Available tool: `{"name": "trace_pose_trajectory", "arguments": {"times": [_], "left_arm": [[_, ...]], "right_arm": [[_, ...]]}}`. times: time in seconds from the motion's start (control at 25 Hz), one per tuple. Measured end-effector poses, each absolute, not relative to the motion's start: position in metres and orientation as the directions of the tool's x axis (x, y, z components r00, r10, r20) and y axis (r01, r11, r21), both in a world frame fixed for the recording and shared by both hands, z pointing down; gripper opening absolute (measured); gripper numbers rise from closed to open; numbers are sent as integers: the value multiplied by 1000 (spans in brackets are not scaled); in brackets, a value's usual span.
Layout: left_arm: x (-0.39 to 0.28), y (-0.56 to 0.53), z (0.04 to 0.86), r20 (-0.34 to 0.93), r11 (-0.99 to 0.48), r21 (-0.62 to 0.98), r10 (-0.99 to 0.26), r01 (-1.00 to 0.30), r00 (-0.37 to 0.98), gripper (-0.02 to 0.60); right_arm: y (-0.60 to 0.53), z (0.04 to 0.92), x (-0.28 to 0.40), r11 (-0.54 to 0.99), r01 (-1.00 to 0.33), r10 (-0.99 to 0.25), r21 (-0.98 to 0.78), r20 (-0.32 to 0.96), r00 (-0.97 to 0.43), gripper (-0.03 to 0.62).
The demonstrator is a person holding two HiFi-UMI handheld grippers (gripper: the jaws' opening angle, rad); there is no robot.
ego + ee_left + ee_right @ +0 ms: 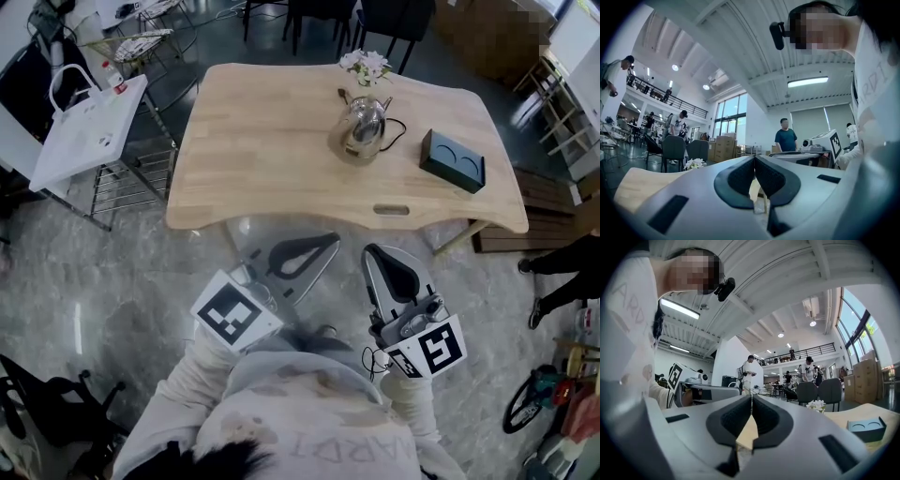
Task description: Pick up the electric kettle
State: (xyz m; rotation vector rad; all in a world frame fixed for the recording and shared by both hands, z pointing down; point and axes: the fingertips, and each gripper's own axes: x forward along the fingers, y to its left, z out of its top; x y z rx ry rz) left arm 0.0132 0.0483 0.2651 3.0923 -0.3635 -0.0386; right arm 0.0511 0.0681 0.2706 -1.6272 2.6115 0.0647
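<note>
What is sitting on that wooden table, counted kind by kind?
electric kettle: 1
bunch of white flowers: 1
dark box: 1
Total: 3

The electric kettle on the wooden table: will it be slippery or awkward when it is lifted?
The electric kettle looks like polished metal, so its rounded body would probably slip in a grip. A dark cord seems to trail beside it and may drag.
</note>
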Motion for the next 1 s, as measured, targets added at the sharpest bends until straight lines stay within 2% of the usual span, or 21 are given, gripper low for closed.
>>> {"name": "trace_pose_trajectory", "arguments": {"times": [0.32, 0.44, 1.0], "left_arm": [[-13, 34, 278, -24, -977, 38, -210, -209, 977, 12], [-18, 28, 279, -28, -977, 50, -211, -209, 977, 12], [9, -32, 279, -30, -965, 65, -256, -254, 966, 12]], "right_arm": [[43, 291, 33, 413, -910, -910, -29, -51, -412, 23], [30, 299, 31, 419, -907, -908, -40, -31, -418, 106], [-74, 359, 66, 448, -893, -886, -51, 106, -451, 215]]}}
